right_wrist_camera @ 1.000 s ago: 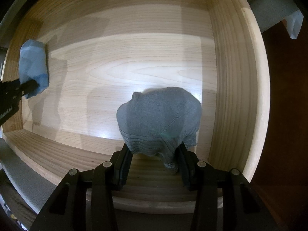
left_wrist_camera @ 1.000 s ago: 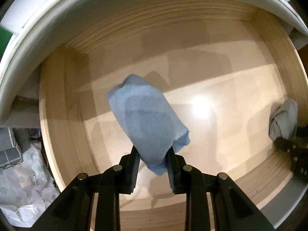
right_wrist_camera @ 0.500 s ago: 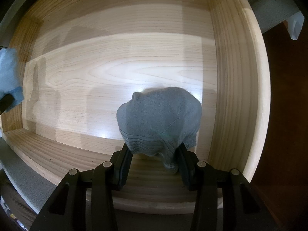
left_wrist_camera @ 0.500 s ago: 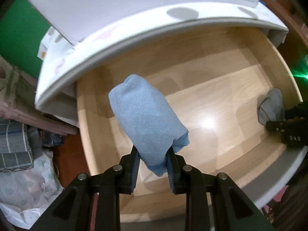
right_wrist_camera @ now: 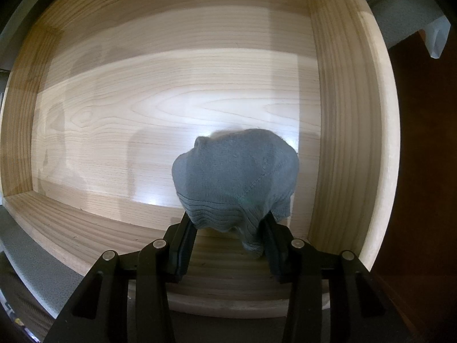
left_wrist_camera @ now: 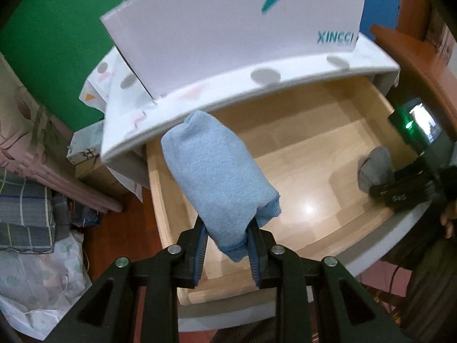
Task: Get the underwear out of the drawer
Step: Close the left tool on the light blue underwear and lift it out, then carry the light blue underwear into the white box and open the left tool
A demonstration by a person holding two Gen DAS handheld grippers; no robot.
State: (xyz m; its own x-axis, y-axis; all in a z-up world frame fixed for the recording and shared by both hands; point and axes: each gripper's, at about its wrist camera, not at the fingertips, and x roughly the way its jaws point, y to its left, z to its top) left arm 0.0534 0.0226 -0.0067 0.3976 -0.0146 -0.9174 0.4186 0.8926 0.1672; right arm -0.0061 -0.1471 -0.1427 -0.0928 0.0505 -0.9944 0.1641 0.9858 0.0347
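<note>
My left gripper is shut on a rolled light-blue underwear and holds it high above the open wooden drawer. Down inside the drawer, near its right wall, my right gripper is shut on a rolled grey underwear that hangs close over the drawer floor. From the left wrist view the grey underwear and the right gripper show at the drawer's right end. Apart from the grey roll, the drawer floor is bare wood.
A white cabinet top with a white printed box overhangs the drawer's back. Folded clothes and a plastic bag lie on the floor at left. A green wall stands behind. A person's hand shows at right.
The left gripper has risen out of the drawer with the blue underwear, so the cabinet top and room came into view. The right gripper kept still on the grey underwear.
</note>
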